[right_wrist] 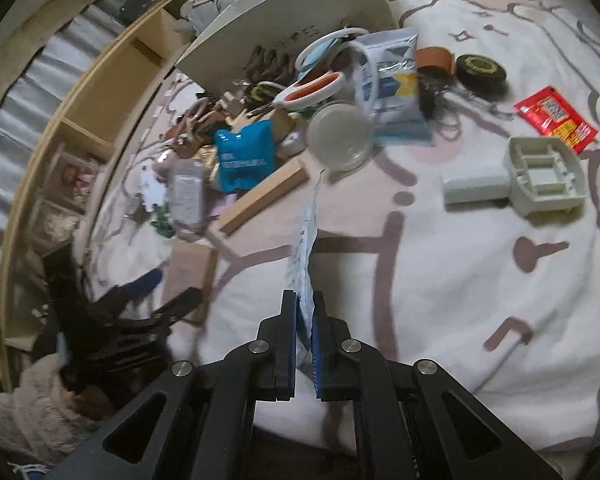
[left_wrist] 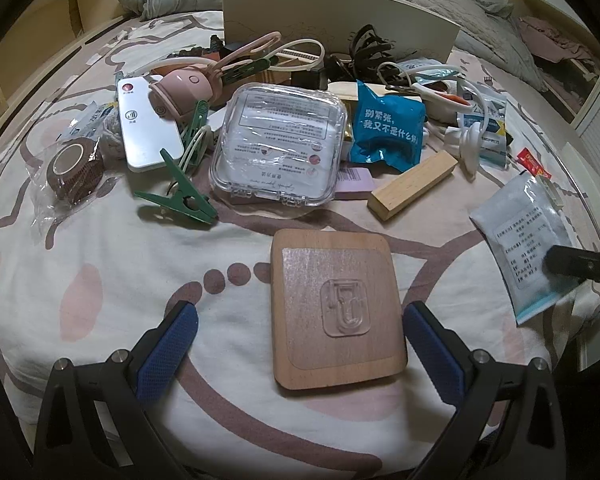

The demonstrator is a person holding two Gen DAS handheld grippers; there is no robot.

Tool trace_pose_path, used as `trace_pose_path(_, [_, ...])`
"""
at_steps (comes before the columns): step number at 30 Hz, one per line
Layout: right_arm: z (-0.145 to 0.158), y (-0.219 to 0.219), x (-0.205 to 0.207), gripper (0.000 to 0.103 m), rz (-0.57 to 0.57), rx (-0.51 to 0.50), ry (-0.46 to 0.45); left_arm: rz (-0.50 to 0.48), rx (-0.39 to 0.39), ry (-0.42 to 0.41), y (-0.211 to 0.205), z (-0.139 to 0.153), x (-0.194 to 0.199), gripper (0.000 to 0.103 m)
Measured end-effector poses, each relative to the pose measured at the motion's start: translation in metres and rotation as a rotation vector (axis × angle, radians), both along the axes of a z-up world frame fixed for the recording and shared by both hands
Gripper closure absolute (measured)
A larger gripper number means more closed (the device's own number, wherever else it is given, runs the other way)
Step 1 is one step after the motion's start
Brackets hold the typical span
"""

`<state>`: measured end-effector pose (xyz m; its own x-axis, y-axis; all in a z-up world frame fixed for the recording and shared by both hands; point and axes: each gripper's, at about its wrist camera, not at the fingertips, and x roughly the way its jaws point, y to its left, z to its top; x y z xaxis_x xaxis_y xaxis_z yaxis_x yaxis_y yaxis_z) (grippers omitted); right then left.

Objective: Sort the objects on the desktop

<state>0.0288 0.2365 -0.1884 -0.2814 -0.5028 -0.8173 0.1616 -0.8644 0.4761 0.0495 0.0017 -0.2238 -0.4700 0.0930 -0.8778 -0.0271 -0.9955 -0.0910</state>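
My left gripper (left_wrist: 300, 320) is open, its blue pads either side of the near end of a square wooden coaster (left_wrist: 336, 308) that lies flat on the patterned bedsheet (left_wrist: 100, 272). My right gripper (right_wrist: 305, 320) is shut on a thin white sachet (right_wrist: 306, 248), held edge-on above the sheet; the same sachet shows in the left wrist view (left_wrist: 524, 236) with a dark right fingertip (left_wrist: 580, 266) on it. A pile of small objects lies beyond: a clear plastic box (left_wrist: 280, 140), a blue packet (left_wrist: 388, 128), a wooden block (left_wrist: 414, 184).
Left of the pile are a white remote (left_wrist: 146, 128), green clips (left_wrist: 180, 196) and a brown tape roll (left_wrist: 74, 168). A cream box lid (left_wrist: 340, 16) stands behind. In the right wrist view, a beige plastic part (right_wrist: 540, 176), red packet (right_wrist: 556, 118) and scissors (right_wrist: 312, 88) lie on the sheet.
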Motion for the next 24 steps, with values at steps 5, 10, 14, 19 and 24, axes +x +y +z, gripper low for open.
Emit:
trace_pose_path(5, [0.0,0.004,-0.002,0.082,-0.019,0.132,0.066,0.0,0.002,0.0,0.001,0.0,0.0,0.0])
trace_pose_path(10, [0.001,0.01,-0.002,0.0,-0.048,0.211,0.123,0.0,0.001,0.0,0.001,0.0,0.001,0.0])
trace_pose_path(14, [-0.001,-0.015,0.005,0.0,0.052,0.285,0.204,0.002,0.0,-0.001,0.001,0.0,0.001,0.0])
trace_pose_path(19, [-0.024,-0.05,0.007,0.0,0.154,0.445,0.234,0.001,-0.002,0.001,-0.001,0.001,0.002,0.0])
trace_pose_path(24, [-0.041,-0.056,-0.002,0.0,0.12,0.661,0.27,0.005,-0.002,-0.009,-0.005,0.003,0.002,0.0])
